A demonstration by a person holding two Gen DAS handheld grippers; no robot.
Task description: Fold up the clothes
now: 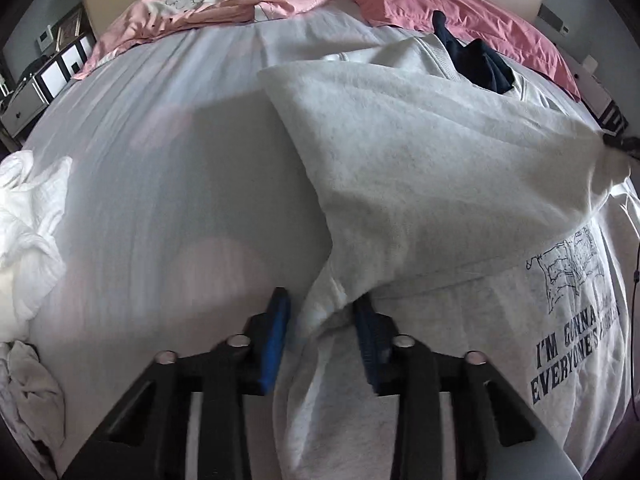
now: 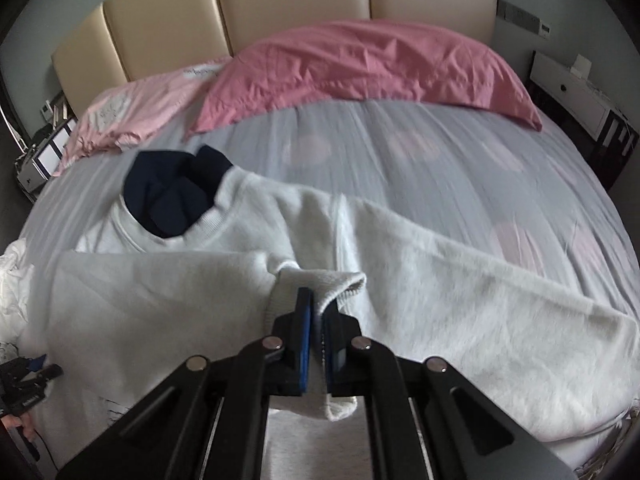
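A: Where is the sweatshirt?

B: The light grey sweatshirt [image 1: 420, 168] lies across the bed [image 1: 168, 128], on the grey sheet. Part of it is folded over, fleecy inside showing, and dark printed lettering [image 1: 576, 364] shows on the front at the right of the left wrist view.

A: And the left gripper?

B: The left gripper [image 1: 322, 300] has its jaws parted to a middling width. A fold of the sweatshirt runs between the blue pads [image 1: 276, 344]; its right pad touches the cloth, while the left pad stands clear of it.

A: The right one?

B: The right gripper [image 2: 318, 300] has its jaws nearly closed, pinching the ribbed cuff [image 2: 340, 284] of a sleeve.

A: What else is on the bed?

B: A dark navy garment [image 2: 172, 192] rests at the sweatshirt's neck opening. Two pink pillows [image 2: 360, 68] lie against the cream headboard [image 2: 288, 0], and crumpled white cloth [image 1: 28, 216] sits at the bed's left edge.
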